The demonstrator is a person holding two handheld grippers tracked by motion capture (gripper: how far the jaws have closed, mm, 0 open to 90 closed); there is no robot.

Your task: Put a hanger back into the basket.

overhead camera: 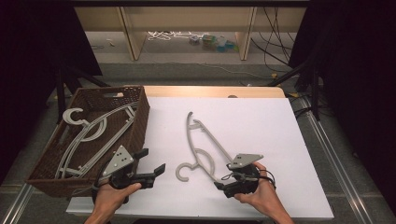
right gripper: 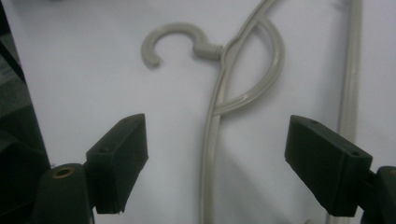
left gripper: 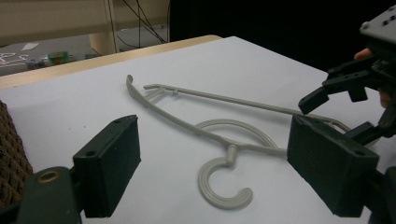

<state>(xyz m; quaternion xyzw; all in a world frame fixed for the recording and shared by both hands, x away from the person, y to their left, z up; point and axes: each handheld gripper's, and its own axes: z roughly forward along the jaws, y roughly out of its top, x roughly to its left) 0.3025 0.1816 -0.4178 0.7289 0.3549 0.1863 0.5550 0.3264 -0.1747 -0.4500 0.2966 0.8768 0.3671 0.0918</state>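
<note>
- A brown wicker basket (overhead camera: 140, 122) sits at the left edge of the white worktop (overhead camera: 261, 121); two grey hangers (overhead camera: 88, 135) lie inside it.
- The left gripper (overhead camera: 152, 162), held in the left hand (overhead camera: 109, 198) near the front edge just right of the basket, has its jaws spread wide and holds nothing; it faces the loose hanger.
- A grey hanger (overhead camera: 203, 149) lies flat near the worktop's middle, its hook (left gripper: 223, 179) toward the front edge.
- The right gripper (overhead camera: 223, 179), in the right hand (overhead camera: 261, 193) near the front edge, has its jaws spread, straddling the hanger's near end without pinching it.
</note>
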